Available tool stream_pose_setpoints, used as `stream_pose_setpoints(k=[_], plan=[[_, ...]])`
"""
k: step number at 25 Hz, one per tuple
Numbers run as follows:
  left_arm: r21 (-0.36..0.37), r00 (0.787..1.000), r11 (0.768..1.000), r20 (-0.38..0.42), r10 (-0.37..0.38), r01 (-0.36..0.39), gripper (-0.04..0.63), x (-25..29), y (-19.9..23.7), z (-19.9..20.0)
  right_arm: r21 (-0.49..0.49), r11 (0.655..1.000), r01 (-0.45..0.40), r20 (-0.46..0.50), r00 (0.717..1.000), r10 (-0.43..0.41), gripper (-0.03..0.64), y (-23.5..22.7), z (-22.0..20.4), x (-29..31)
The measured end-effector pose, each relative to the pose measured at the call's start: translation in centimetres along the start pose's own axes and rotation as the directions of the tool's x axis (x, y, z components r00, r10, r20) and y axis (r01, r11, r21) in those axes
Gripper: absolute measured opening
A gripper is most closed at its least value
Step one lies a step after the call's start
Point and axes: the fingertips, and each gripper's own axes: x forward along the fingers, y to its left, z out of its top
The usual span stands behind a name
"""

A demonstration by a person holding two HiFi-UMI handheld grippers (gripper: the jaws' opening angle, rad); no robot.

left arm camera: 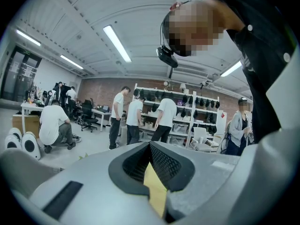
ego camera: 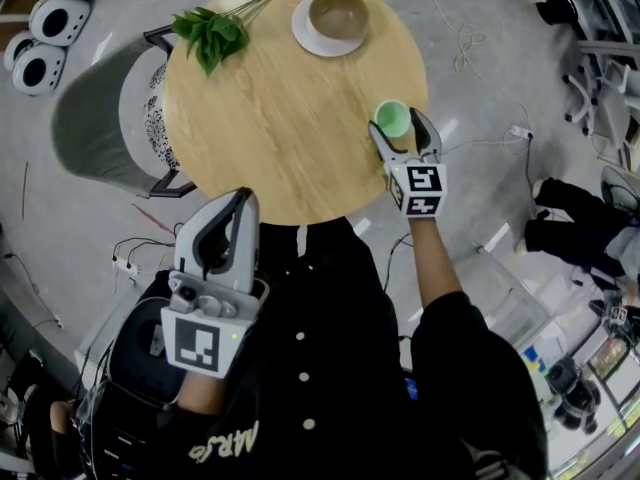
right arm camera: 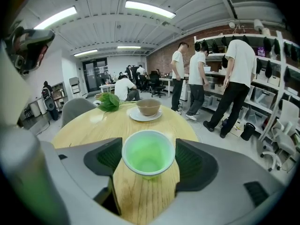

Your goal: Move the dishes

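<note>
Jaws of the right gripper [ego camera: 400,124] [right arm camera: 148,162] press both sides of a green cup [ego camera: 392,118] [right arm camera: 148,153], which stands upright at the near right edge of the round wooden table [ego camera: 280,128]; nothing shows inside the cup. At the far edge a brown bowl [ego camera: 338,13] sits on a white plate [ego camera: 304,30], its inside bare too. A leafy sprig [ego camera: 210,34] lies far left. The left gripper [ego camera: 238,200] [left arm camera: 151,150] is fully closed on nothing, near the person's body and off the table.

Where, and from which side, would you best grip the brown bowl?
Probably the near rim of the brown bowl, from above, one jaw inside and one outside: it stands upright and open on the white saucer, and its wall looks thin.
</note>
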Motion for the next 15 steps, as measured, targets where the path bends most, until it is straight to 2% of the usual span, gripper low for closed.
stream_pose_setpoints(k=[4,9,15], plan=[[-0.001,1.0,1.0,0.006,0.004,-0.004,0.003,-0.1,-0.1,0.2,0.02,1.0,-0.015,0.026,1.0,0.015,0.359,-0.1,0.9,-0.7],[-0.001,1.0,1.0,0.016,0.003,-0.003,0.003,-0.1,-0.1,0.7,0.016,0.999,-0.048,0.066,0.997,0.047,0.331,-0.2,3.5,-1.5],[-0.001,0.999,1.0,0.033,0.01,-0.01,0.003,0.0,0.3,1.3,-0.001,0.995,-0.098,0.06,0.993,0.098,0.331,-1.5,7.5,-0.7]])
